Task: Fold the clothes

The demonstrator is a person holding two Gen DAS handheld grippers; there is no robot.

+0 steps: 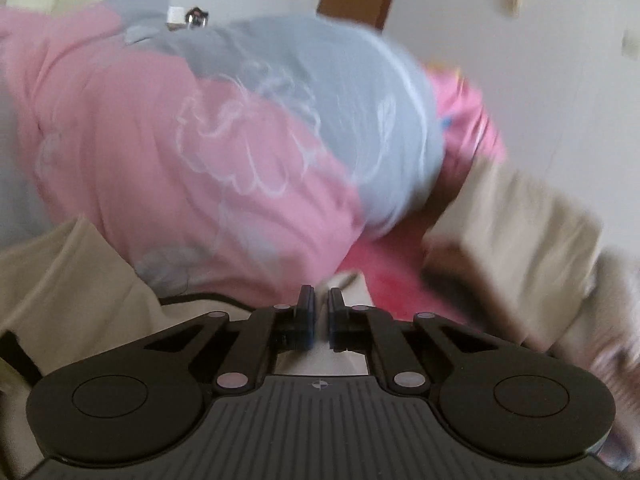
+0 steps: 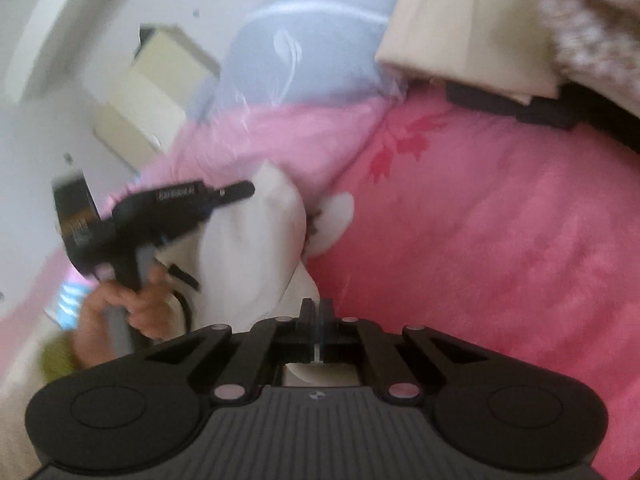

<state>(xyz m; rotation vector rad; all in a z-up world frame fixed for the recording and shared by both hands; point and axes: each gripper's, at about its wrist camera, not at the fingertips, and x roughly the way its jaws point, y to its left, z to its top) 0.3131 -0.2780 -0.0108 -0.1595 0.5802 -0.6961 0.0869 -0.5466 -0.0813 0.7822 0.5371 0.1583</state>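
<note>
On the pink blanket point(image 2: 500, 240), both jaws shut on the cream garment point(image 2: 248, 248); thin pinches may slip

Motion blur smears the folded beige stack point(image 1: 516, 240), and the cream garment point(image 2: 256, 248) hides the left hand-held gripper's point(image 2: 240, 192) fingertips.

Left gripper point(image 1: 321, 300) and right gripper point(image 2: 317, 312) closed.
</note>
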